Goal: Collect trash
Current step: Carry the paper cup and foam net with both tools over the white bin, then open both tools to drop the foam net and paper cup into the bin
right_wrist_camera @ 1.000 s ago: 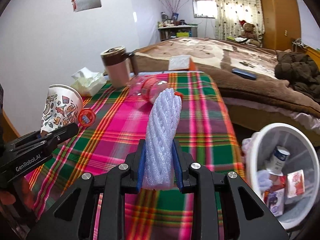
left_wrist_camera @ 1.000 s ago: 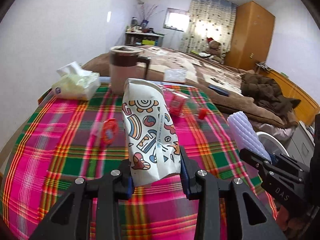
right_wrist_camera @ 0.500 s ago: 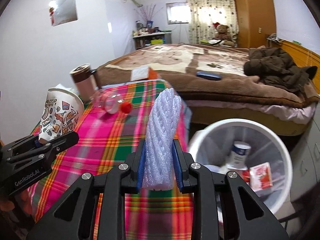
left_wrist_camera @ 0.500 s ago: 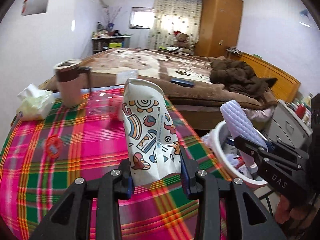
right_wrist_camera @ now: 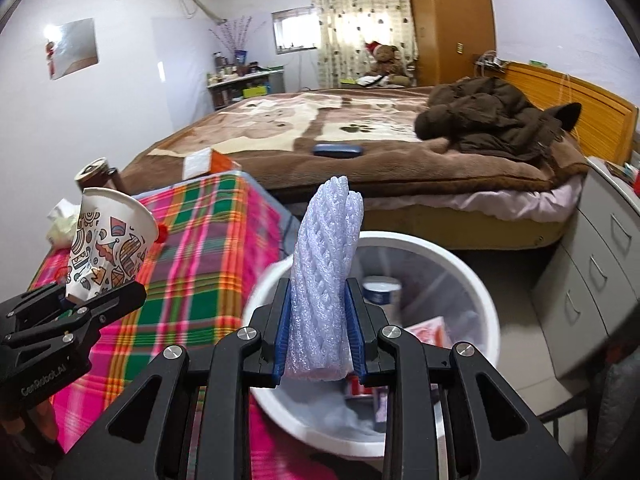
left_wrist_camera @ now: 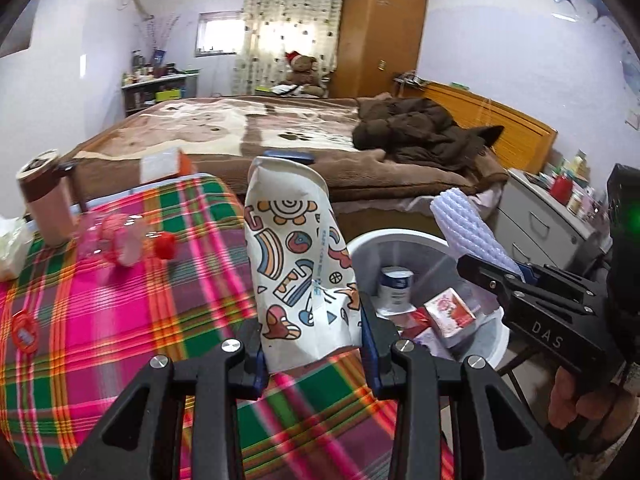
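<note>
Both tools carried off the middle of the table toward its right edge. Right tool (right_wrist_camera: 318, 344) with foam sleeve (right_wrist_camera: 326, 280) now above white bin (right_wrist_camera: 490, 300). Left tool (left_wrist_camera: 312, 354) with paper cup (left_wrist_camera: 298, 264) at the table's edge beside the bin.

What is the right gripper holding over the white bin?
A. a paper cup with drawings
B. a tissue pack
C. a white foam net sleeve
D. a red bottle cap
C. The right gripper is clamped on the white foam net sleeve, above the white bin; the paper cup with drawings is in the left gripper.
</note>
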Motion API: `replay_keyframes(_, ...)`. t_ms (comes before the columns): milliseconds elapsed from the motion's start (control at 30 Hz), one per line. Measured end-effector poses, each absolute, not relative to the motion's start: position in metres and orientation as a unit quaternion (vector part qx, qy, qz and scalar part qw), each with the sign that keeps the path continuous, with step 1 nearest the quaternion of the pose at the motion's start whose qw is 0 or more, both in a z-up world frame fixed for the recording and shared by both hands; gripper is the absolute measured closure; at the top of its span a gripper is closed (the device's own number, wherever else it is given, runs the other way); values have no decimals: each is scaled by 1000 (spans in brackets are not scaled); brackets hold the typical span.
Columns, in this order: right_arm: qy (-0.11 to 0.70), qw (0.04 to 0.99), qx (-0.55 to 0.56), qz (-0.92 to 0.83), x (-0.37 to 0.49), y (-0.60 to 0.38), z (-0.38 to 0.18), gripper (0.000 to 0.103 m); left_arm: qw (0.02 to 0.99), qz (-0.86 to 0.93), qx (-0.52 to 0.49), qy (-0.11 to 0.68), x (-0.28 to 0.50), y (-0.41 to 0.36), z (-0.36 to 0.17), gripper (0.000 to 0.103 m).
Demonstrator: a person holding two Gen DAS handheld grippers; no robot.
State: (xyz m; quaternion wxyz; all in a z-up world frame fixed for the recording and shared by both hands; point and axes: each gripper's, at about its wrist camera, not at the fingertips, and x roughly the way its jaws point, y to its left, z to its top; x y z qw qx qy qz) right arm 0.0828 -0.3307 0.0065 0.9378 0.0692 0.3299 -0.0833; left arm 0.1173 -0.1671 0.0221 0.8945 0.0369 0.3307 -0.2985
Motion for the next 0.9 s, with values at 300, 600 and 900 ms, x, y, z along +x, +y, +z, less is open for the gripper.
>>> replay_keyframes(300,367,920,77,-112,82,-367,-14,77,866,-349,58,353,118,-227,11,65)
replay_keyframes(600,399,906,75,-124,86,-383,-30,77,851,-363,70,373,118,-256,-2,64)
replay_keyframes(900,404,898,87,-151,79,-391,-32,47,854,-360,59,372,117,-249,1,35)
